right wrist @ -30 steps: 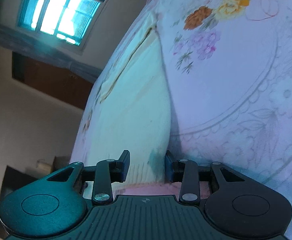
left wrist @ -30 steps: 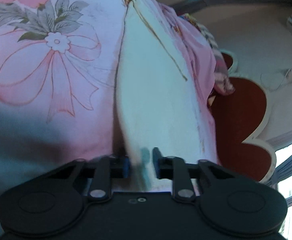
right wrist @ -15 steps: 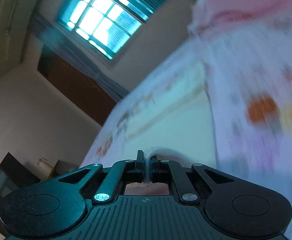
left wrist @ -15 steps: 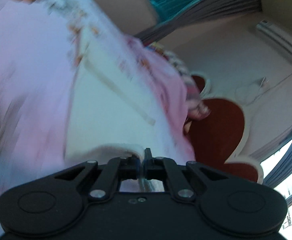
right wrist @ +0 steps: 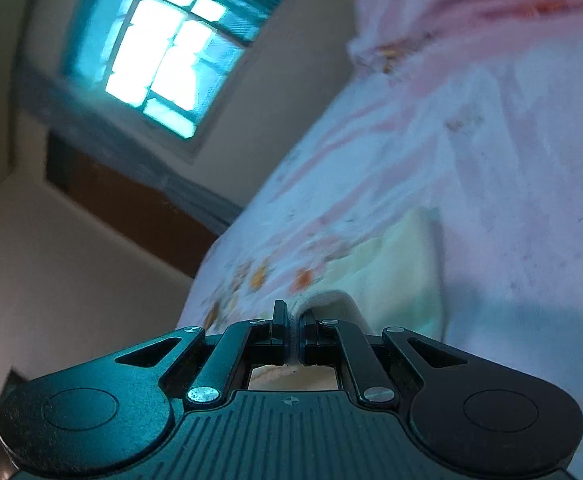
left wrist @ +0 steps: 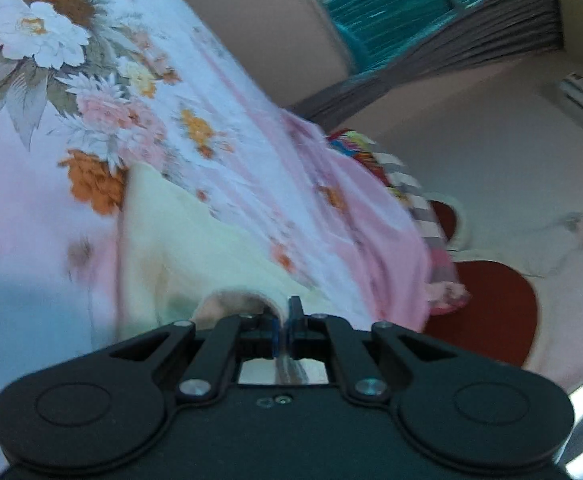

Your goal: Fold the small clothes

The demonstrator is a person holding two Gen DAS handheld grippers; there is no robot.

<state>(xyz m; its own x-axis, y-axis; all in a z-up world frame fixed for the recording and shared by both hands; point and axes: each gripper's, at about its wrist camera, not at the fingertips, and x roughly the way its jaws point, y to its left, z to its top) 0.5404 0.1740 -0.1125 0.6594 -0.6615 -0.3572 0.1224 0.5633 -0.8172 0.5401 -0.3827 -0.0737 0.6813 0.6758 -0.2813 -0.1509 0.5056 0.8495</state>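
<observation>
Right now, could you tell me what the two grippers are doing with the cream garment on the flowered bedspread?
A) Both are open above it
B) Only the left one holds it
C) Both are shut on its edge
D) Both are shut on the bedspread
C: the left gripper and the right gripper each have their jaws closed on an edge of the cream garment, which lies on the bedspread.

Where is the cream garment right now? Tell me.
The cream garment lies on the floral bedsheet, its near edge pinched in the left tool and the right tool.
</observation>
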